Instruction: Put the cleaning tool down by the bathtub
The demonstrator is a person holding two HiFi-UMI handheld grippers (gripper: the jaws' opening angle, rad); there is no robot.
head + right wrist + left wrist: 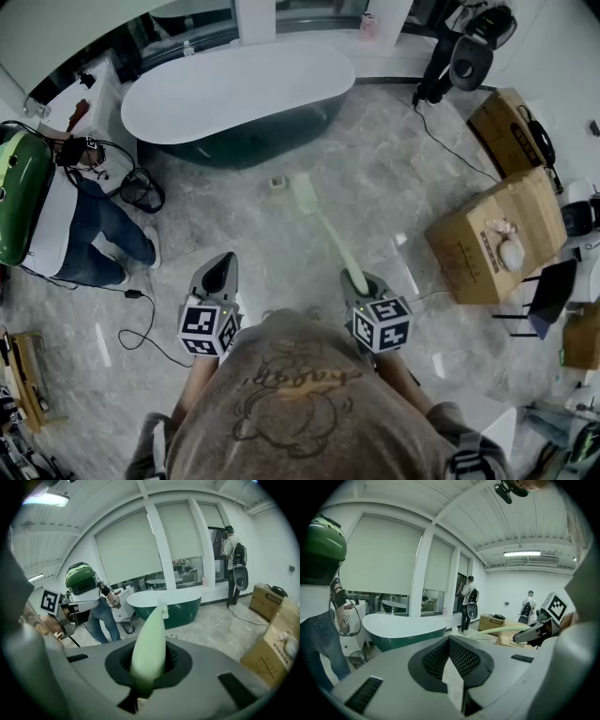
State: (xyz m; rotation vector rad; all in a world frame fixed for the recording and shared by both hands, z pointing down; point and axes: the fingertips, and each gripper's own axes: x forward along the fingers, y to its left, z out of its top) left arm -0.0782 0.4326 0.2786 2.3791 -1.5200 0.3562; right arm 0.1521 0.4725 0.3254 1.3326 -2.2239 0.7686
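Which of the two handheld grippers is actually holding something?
The right gripper: its jaws clamp the handle of a pale green long-handled cleaning brush pointing toward the bathtub. The left gripper has nothing between its jaws.

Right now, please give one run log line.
left tool: shut, empty | right tool: shut on brush | brush head: toward tub | step: not yet put down

Even, cool indoor light from a ceiling strip lamp [521, 553]; both gripper views bulge fisheye-round with dark corners.
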